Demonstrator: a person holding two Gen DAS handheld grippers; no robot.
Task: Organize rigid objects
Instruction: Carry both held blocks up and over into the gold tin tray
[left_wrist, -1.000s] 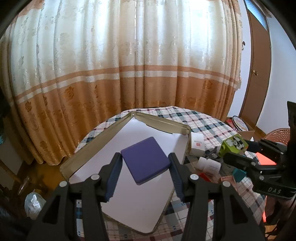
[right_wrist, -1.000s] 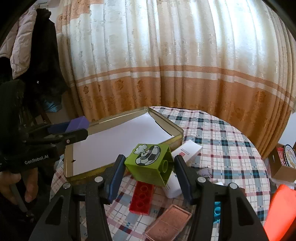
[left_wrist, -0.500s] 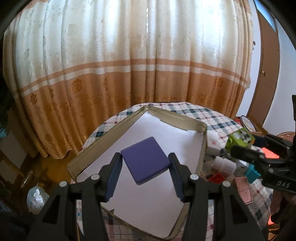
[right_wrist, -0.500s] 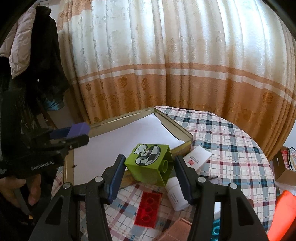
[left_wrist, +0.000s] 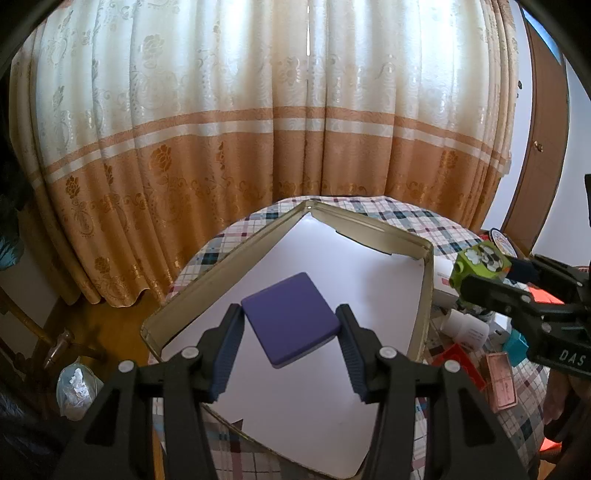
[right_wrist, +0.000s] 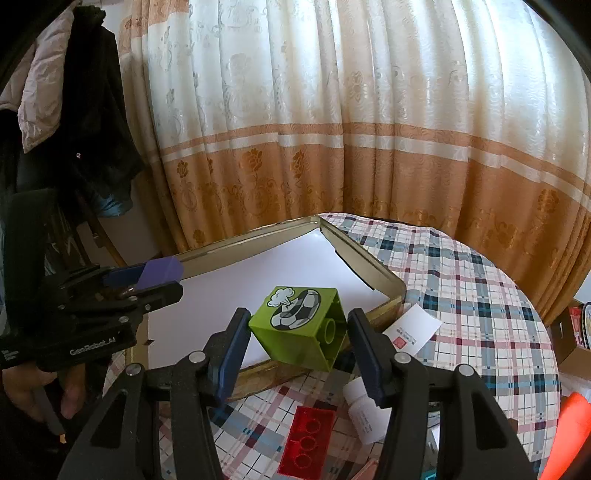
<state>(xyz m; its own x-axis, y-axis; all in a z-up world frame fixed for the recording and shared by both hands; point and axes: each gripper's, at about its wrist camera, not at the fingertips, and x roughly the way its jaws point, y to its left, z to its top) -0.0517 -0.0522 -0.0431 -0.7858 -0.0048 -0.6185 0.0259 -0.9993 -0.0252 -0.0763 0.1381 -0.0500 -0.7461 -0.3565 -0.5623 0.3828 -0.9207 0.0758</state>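
Note:
My left gripper (left_wrist: 290, 321) is shut on a flat purple block (left_wrist: 291, 317) and holds it above the white floor of a shallow gold tin tray (left_wrist: 369, 223). My right gripper (right_wrist: 297, 334) is shut on a green toy cube (right_wrist: 301, 326) with a football print, held above the tray's near right rim (right_wrist: 384, 277). In the right wrist view the left gripper (right_wrist: 147, 284) with the purple block (right_wrist: 162, 271) hangs at the left over the tray. In the left wrist view the right gripper (left_wrist: 487, 280) with the green cube (left_wrist: 480, 260) is at the right.
On the checked tablecloth (right_wrist: 480, 295) lie a red flat brick (right_wrist: 306, 439), a white bottle (right_wrist: 364, 410), a white carton (right_wrist: 412, 328), a pink compact (left_wrist: 500, 380) and a teal block (left_wrist: 515, 345). Curtains (left_wrist: 277, 129) hang close behind the table. An orange thing (right_wrist: 569, 424) is at the right.
Both grippers have risen and drawn back toward the tray's near side with their blocks held. The tray now fills more of the left wrist view, and the green cube hangs over the tray's rim.

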